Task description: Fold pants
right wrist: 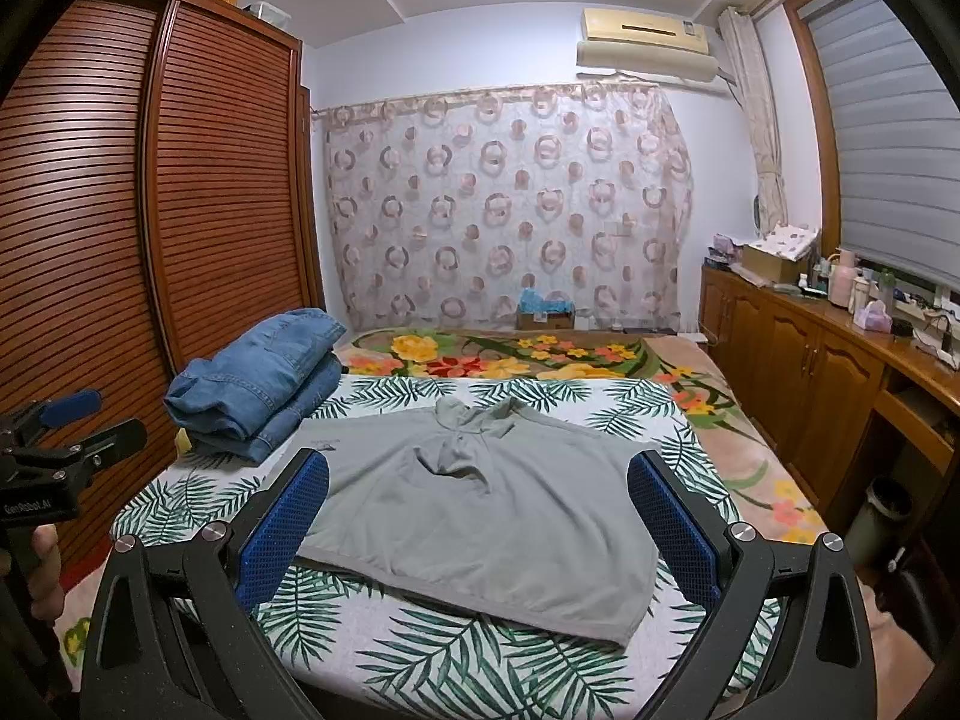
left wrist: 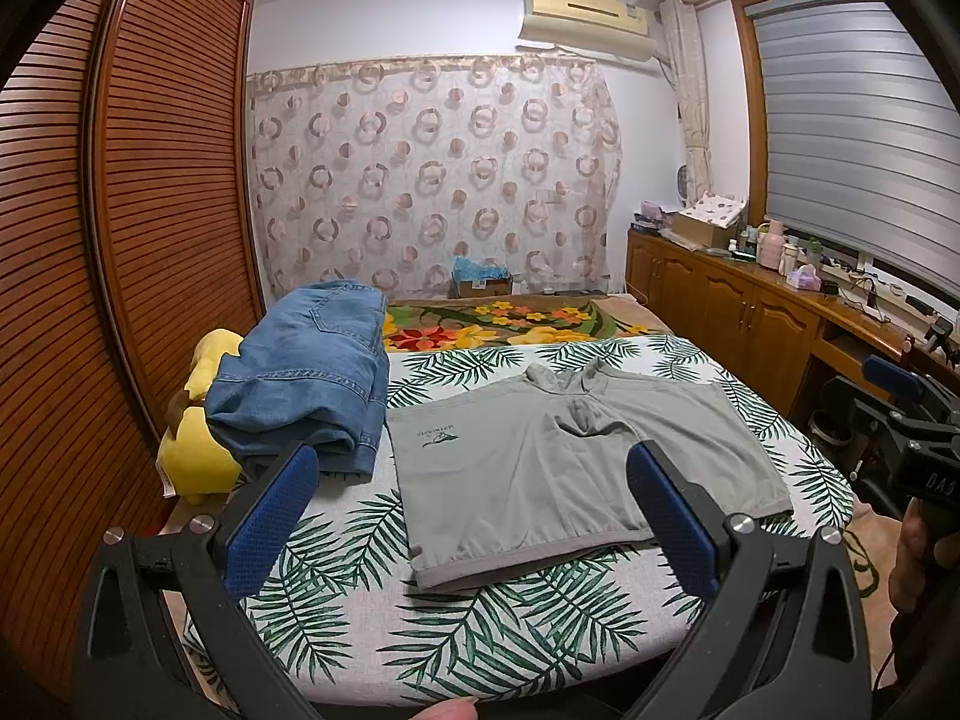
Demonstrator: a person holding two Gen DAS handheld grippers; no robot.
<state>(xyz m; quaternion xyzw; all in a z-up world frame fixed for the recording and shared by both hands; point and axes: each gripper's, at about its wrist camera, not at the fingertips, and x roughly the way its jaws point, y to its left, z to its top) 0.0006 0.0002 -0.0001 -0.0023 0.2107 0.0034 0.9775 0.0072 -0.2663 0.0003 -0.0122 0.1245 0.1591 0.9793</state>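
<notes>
Grey-green shorts (left wrist: 558, 468) lie spread flat on the leaf-print sheet (left wrist: 360, 618), waistband nearest me, crotch bunched at the far side. They also show in the right wrist view (right wrist: 480, 516). My left gripper (left wrist: 474, 516) is open and empty, hovering above the near waistband edge. My right gripper (right wrist: 480, 522) is open and empty, above the near edge of the shorts. The right gripper also shows at the right edge of the left wrist view (left wrist: 900, 414).
Folded blue jeans (left wrist: 306, 384) sit stacked at the bed's left on a yellow plush toy (left wrist: 198, 462). A floral blanket (left wrist: 510, 318) covers the far bed. A louvred wardrobe (left wrist: 120, 240) stands on the left, wooden cabinets (left wrist: 738, 312) on the right.
</notes>
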